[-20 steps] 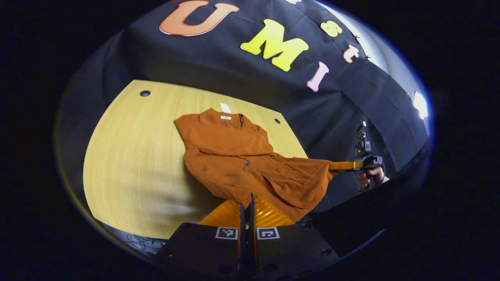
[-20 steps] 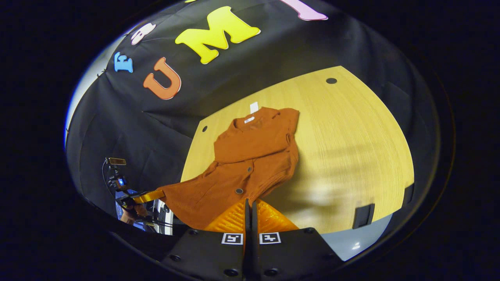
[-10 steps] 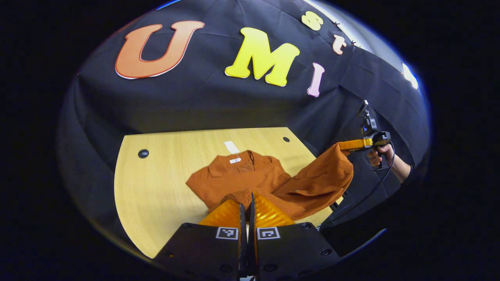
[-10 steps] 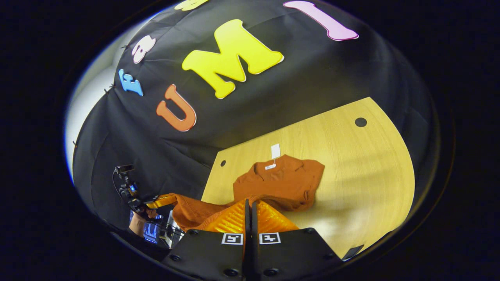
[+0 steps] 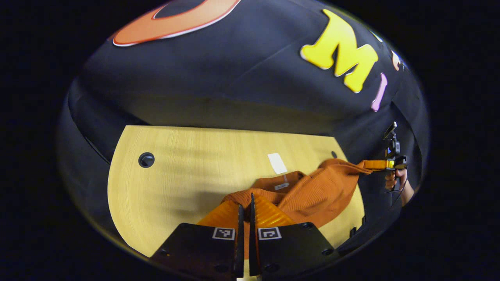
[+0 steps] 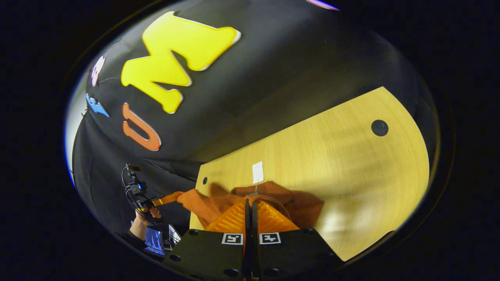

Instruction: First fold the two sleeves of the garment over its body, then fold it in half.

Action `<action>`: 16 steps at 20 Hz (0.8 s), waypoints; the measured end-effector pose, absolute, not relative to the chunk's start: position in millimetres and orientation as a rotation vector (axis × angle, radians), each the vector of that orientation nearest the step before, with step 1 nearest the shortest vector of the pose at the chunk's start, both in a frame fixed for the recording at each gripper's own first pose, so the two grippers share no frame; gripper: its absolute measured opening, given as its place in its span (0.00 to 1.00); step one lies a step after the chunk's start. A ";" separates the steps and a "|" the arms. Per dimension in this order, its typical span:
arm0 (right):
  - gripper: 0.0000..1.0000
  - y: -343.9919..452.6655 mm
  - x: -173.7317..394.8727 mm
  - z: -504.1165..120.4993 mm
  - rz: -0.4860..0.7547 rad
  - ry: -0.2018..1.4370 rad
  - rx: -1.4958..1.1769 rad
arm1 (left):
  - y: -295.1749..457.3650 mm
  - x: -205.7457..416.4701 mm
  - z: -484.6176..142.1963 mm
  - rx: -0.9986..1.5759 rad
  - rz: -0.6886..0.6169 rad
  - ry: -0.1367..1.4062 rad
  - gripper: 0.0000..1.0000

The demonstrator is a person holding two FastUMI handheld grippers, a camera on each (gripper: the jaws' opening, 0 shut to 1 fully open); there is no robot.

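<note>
Left gripper view: garment over wooden table, black-draped booth.

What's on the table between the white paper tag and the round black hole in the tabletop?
Nothing: in the left gripper view, only bare light wooden tabletop lies between the white paper tag and the round black hole.

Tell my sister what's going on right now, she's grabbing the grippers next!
Left gripper: fingers shut on the orange garment, at one hem corner.
Right gripper: fingers shut on the other hem corner.
Garment: collar end lies on the wooden table; the hem end is held up over it, near the white tag.
Done: sleeves look folded in.
Left: lay the hem down by the collar, then open both.
</note>
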State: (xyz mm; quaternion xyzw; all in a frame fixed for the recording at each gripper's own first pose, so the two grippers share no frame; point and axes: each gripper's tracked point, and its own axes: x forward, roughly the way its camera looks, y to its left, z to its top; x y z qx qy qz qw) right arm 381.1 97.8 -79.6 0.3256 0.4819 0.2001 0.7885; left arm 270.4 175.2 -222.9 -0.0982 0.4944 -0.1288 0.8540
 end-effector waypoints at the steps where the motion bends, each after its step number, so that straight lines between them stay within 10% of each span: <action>1: 0.00 98.7 392.2 -101.7 0.416 1.064 0.718 | 176.6 279.7 -245.0 -0.225 -0.259 1.064 0.08; 11: 0.01 97.6 444.3 -241.8 0.269 1.195 0.775 | 201.8 293.5 -334.9 -0.312 -0.171 1.188 0.18; 15: 0.11 93.4 446.6 -233.2 0.235 1.169 0.747 | 218.9 297.9 -330.1 -0.271 -0.129 1.149 0.81; 16: 0.13 94.4 447.8 -227.1 0.242 1.152 0.740 | 225.7 298.2 -323.8 -0.262 -0.116 1.134 0.81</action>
